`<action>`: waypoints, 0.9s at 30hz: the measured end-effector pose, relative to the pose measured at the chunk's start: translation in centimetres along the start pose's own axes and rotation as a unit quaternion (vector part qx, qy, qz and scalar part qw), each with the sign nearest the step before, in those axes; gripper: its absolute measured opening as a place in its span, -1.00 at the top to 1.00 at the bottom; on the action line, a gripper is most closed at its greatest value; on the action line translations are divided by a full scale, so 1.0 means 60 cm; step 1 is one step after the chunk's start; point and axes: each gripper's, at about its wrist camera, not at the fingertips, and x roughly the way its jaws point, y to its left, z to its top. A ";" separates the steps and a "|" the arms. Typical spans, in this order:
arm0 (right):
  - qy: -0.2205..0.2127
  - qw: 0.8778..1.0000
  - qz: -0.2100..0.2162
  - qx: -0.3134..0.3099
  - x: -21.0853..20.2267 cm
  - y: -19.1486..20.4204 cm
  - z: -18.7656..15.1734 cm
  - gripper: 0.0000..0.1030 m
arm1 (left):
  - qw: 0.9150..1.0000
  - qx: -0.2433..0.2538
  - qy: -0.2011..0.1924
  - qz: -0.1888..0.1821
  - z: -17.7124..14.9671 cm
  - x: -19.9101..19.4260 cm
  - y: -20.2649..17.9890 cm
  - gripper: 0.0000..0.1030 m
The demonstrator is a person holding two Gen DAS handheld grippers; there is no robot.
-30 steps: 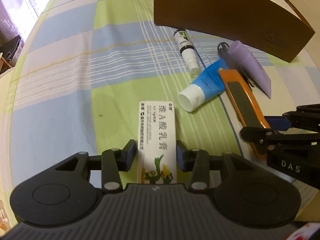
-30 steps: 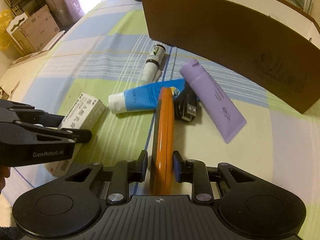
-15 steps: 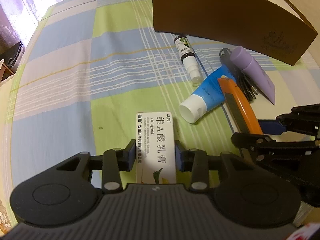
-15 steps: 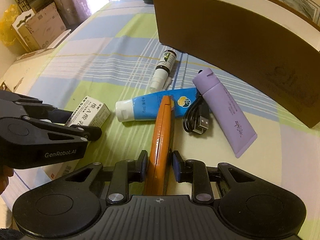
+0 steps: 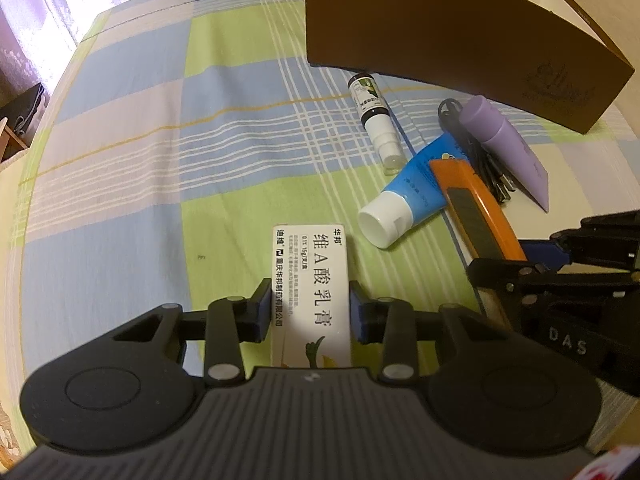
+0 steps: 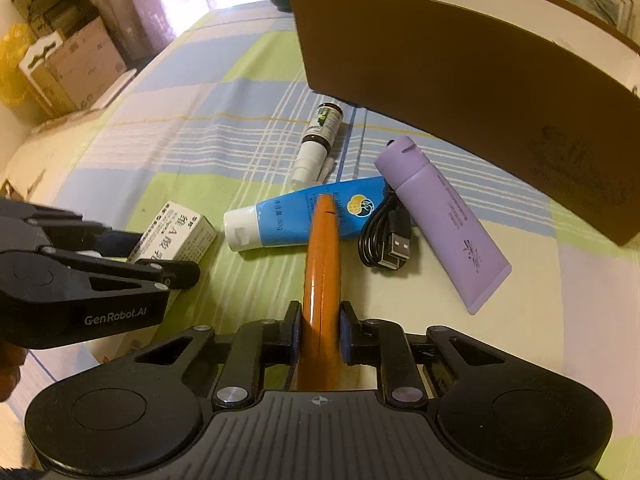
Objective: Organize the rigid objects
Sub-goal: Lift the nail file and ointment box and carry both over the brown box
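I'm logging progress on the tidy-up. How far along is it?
Nothing visibly sorted yet. In hand: the left tool clamps the white box, and the right tool, jaws just closing, grips the orange cutter. Left on the cloth: blue tube, purple tube, spray bottle, USB cable.

Checked blue-green tablecloth [image 5: 168,128], pale purple curtains [image 5: 36,4] backlit by daylight, stacked cardboard boxes [image 6: 68,56] alongside.

Brown box [image 6: 460,92] top cut off

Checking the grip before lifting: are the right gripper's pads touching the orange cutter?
Touching: the right wrist view shows both pads of the right gripper pressed against the orange cutter.
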 end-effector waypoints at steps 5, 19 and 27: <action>0.002 1.000 0.005 0.010 -0.004 -0.007 -0.005 0.72 | 1.000 -0.005 0.000 -0.002 -0.006 -0.003 0.003 0.36; -0.019 0.999 0.016 0.029 -0.036 -0.007 -0.010 0.72 | 1.000 -0.005 -0.025 -0.005 -0.005 -0.038 0.000 0.36; -0.030 0.999 0.016 0.035 -0.062 -0.007 -0.007 0.72 | 0.999 0.005 -0.038 -0.007 0.007 -0.061 -0.012 0.36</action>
